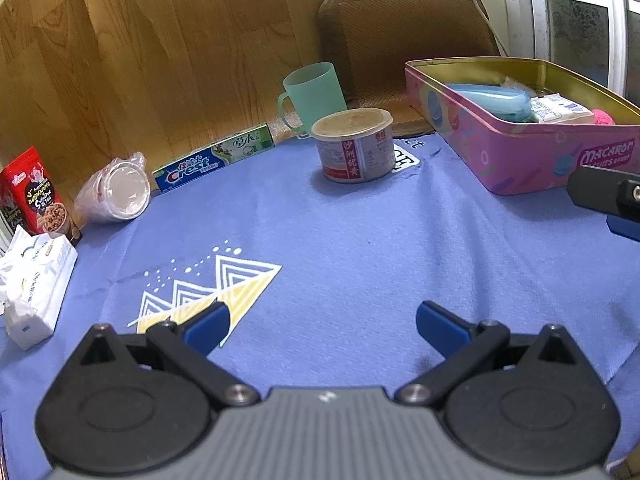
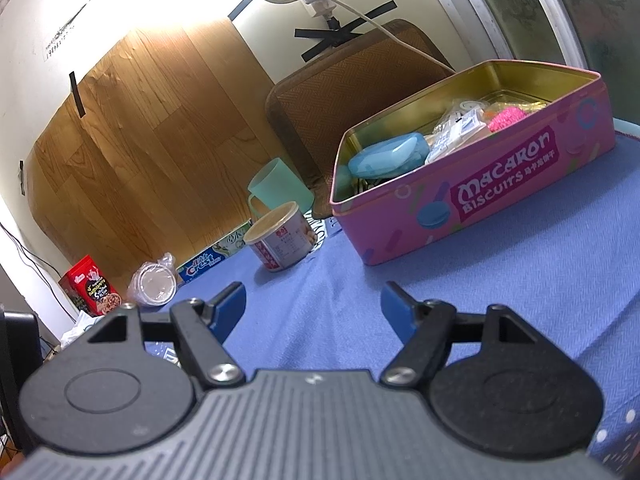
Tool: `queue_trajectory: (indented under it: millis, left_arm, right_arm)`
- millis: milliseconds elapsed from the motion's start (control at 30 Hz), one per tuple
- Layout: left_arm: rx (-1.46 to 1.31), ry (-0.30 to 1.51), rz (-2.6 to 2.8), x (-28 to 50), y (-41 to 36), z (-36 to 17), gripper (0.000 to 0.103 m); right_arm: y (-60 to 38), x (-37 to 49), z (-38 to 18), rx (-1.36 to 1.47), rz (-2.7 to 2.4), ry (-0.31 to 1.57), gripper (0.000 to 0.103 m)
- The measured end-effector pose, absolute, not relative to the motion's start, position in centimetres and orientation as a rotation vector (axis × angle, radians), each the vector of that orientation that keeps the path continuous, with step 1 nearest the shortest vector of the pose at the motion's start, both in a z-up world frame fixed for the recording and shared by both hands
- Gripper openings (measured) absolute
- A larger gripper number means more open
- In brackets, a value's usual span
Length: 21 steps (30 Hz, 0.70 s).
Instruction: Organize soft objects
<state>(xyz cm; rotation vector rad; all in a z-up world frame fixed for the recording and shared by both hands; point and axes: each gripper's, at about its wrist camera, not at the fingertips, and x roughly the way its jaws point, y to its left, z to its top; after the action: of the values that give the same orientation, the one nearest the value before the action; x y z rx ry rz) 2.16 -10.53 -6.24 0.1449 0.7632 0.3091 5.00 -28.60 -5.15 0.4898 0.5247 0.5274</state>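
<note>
A pink Macaron Biscuits tin (image 1: 532, 152) (image 2: 492, 200) stands open at the right on the blue cloth (image 1: 340, 240). Inside it lie a light blue case (image 2: 386, 156), white packets (image 2: 456, 134) and a pink knitted thing (image 2: 508, 116). A white tissue pack (image 1: 34, 288) lies at the left edge of the cloth. My left gripper (image 1: 322, 320) is open and empty, low over the cloth's middle. My right gripper (image 2: 312, 304) is open and empty, in front of the tin; part of it shows in the left wrist view (image 1: 608, 196).
A tin can with a plastic lid (image 1: 354, 144), a green mug (image 1: 314, 94), a Crest toothpaste box (image 1: 214, 160), a bagged stack of cups (image 1: 116, 192) and a red snack box (image 1: 36, 196) stand along the back. A brown chair back (image 1: 404, 36) is behind.
</note>
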Motion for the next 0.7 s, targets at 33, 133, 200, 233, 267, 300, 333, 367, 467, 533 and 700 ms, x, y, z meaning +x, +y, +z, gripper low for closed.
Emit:
queue_trajectory:
  millis: [33,133,200,233,267,300,333,367,467,533,700]
  left_arm:
    - [0.145,0.761,0.309,2.10,-10.51,-6.21,0.103]
    - [0.145,0.753,0.311,2.03,-10.46,-6.06,0.103]
    - [0.141,0.749,0.308,1.98,-10.35,-5.98,0.103]
    - [0.139,0.748,0.307,1.98,-10.31,-5.96,0.103]
    - [0.138,0.747,0.308,1.98,-10.28,-5.95,0.103]
    - [0.137,0.746,0.308,1.96,-10.28,-5.94,0.103]
    - [0.135,0.746,0.309,1.95,-10.27,-5.94,0.103]
    - [0.136,0.746,0.311,1.94,-10.25,-5.94,0.103]
    - [0.144,0.745,0.315,1.90,-10.31,-5.99,0.103]
    - [0.148,0.745,0.314,1.88,-10.32,-5.99,0.103]
    - [0.145,0.747,0.314,1.85,-10.24,-6.01,0.103]
  right_arm:
    - [-28.59,5.00,-5.15,0.490,0.527,0.524,0.077]
    - [-28.55,4.91,-5.04,0.489,0.525,0.521,0.077]
    - [-28.54,4.88,-5.04,0.491,0.524,0.521,0.077]
    - [-28.55,4.89,-5.04,0.490,0.524,0.521,0.077]
    - [-28.57,4.91,-5.05,0.490,0.524,0.520,0.077]
    - [-28.58,4.93,-5.06,0.489,0.524,0.520,0.077]
    - [-28.60,4.97,-5.07,0.489,0.525,0.521,0.077]
    - [-28.60,4.98,-5.07,0.490,0.524,0.520,0.077]
    - [-28.60,4.87,-5.04,0.491,0.520,0.518,0.077]
    - [-28.55,4.74,-4.99,0.491,0.516,0.517,0.077]
    - [-28.54,4.70,-4.98,0.491,0.515,0.516,0.077]
